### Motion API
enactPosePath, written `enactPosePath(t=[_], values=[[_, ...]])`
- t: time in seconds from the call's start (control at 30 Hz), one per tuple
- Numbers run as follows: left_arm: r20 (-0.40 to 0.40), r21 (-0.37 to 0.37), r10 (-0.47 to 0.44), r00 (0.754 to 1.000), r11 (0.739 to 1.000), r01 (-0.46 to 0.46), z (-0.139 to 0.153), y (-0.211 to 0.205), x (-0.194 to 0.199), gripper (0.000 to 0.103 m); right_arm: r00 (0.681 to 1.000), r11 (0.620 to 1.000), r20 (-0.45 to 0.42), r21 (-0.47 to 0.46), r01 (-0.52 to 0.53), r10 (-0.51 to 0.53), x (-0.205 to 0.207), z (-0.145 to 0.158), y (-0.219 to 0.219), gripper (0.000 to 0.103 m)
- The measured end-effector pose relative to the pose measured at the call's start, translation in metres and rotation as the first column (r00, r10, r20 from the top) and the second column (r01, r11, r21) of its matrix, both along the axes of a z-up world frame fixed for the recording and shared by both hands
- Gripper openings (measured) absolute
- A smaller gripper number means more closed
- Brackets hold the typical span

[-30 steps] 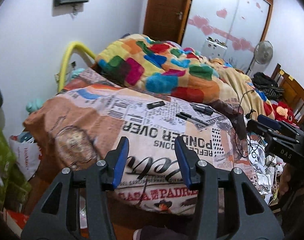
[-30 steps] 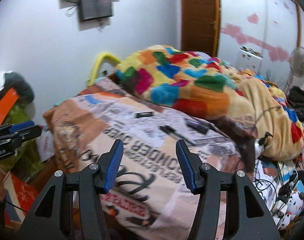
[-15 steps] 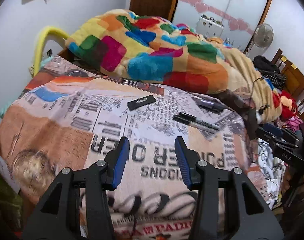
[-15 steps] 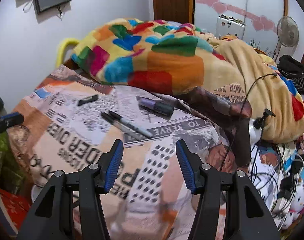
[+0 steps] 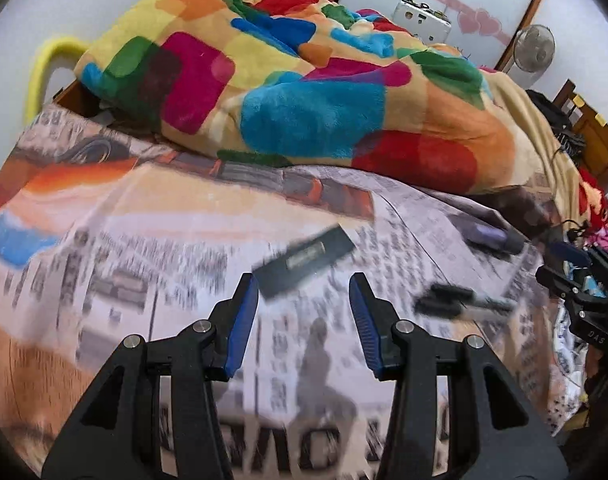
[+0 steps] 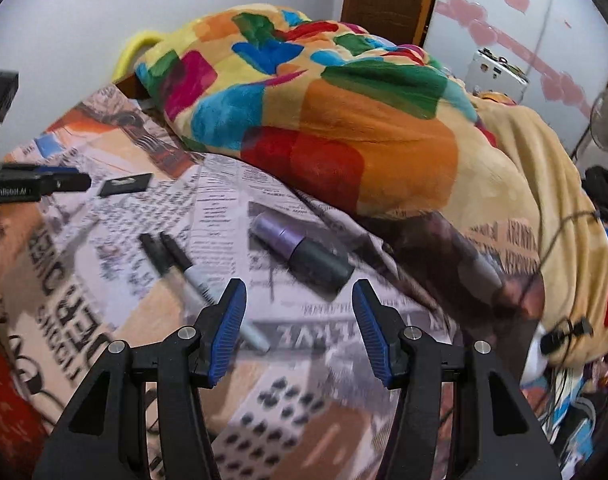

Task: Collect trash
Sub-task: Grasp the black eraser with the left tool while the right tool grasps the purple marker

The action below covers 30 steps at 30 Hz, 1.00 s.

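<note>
Several items lie on a newspaper-print bedsheet. A flat black packet lies just beyond my open, empty left gripper. Two black markers and a purple-and-black tube lie to its right. In the right wrist view my open, empty right gripper hovers just short of the purple tube, with the markers to its left and the black packet far left beside the left gripper's tip.
A multicoloured fleece blanket is heaped across the back of the bed. A yellow curved bar stands at the wall. Cables and clutter hang at the right bed edge. A fan stands far right.
Both grippers have moved forward and lower over the bed. The black packet now sits close before the left gripper, the purple tube close before the right. Both stay open.
</note>
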<state>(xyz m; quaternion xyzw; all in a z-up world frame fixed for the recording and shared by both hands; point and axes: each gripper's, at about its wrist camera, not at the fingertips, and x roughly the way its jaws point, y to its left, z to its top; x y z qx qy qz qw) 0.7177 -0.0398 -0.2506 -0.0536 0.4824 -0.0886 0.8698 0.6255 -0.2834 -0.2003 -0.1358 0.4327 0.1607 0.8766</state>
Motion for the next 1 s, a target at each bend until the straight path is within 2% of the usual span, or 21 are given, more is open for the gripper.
enactPosePath(t=[0.17,0.33,0.47,0.5,0.53,0.63,0.77,0.9,1.0], values=[[0.016,0.018,-0.056,0.998,0.998,0.056,-0.013,-0.006,0.026,0.046,0.999,1.000,-0.039,-0.016,-0.024,0.023,0.029,-0.017,0.004,0.051],[-0.014,0.066,-0.102,0.995,0.993,0.102,-0.032,-0.014,0.039,0.047,0.998,0.997,-0.063,-0.072,-0.028,0.024,0.044,-0.031,0.008,0.051],[0.007,0.059,-0.119,0.993,0.991,0.118,-0.032,-0.016,0.034,0.047,0.995,0.999,-0.098,-0.018,-0.031,0.029,0.046,-0.034,0.005,0.051],[0.002,0.048,-0.123,0.992,0.991,0.123,-0.033,-0.016,0.034,0.047,0.994,0.999,-0.102,-0.012,-0.032,0.031,0.044,-0.035,0.006,0.050],[-0.013,0.033,-0.135,0.991,0.990,0.135,-0.035,-0.017,0.033,0.047,0.993,0.999,-0.109,-0.007,-0.035,0.034,0.044,-0.036,0.007,0.041],[-0.008,0.088,-0.155,0.988,0.984,0.155,-0.036,-0.023,0.026,0.047,0.991,0.999,-0.126,0.035,-0.040,0.044,0.041,-0.034,0.007,0.028],[-0.015,0.077,-0.145,0.989,0.986,0.145,-0.035,-0.025,0.023,0.042,0.992,0.998,-0.120,0.056,-0.017,0.024,0.037,-0.033,0.003,0.025],[-0.004,0.090,-0.094,0.996,0.991,0.094,-0.033,-0.027,0.020,0.025,0.993,0.996,-0.118,0.089,0.023,-0.012,0.036,-0.034,0.001,0.024],[0.001,0.093,-0.061,0.998,0.994,0.061,-0.032,-0.026,0.015,0.024,0.993,0.994,-0.113,0.101,0.047,-0.035,0.031,-0.032,-0.002,0.024]])
